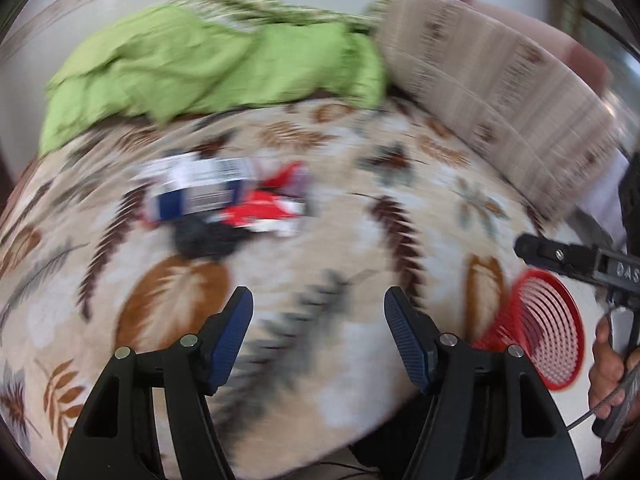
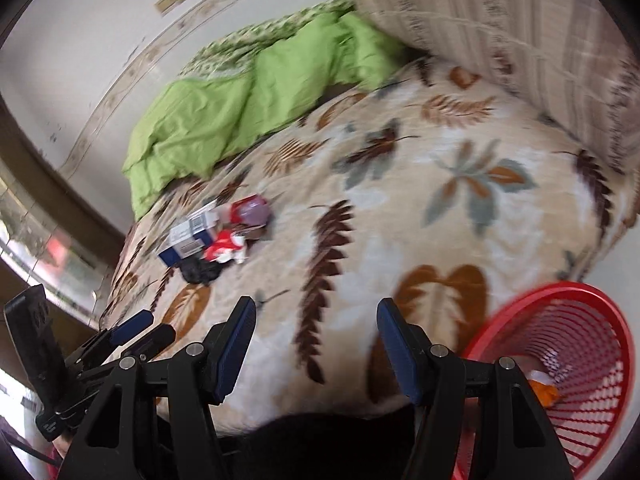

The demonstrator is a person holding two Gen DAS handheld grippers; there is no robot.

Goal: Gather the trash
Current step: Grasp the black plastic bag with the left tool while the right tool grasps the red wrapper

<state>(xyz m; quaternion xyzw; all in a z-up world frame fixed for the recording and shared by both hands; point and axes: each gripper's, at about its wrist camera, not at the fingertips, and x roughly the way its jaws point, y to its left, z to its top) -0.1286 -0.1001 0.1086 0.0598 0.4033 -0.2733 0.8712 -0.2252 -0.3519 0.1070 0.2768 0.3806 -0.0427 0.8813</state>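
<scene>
Left wrist view: one trash pile on leaf-print bed, blurred: blue-white carton, red wrapper, dark scrap. One green blanket behind. One red basket at bed edge, right. Left tongs spread, empty, touching nothing.

Right wrist view: same pile mid-bed, plus pinkish wrapper. Basket lower right, some scraps inside. Right tongs spread, empty.

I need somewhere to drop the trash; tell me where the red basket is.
The red basket sits at the lower right of the right wrist view, beside the leaf-print bedspread's near edge, with some scraps already inside.
</scene>
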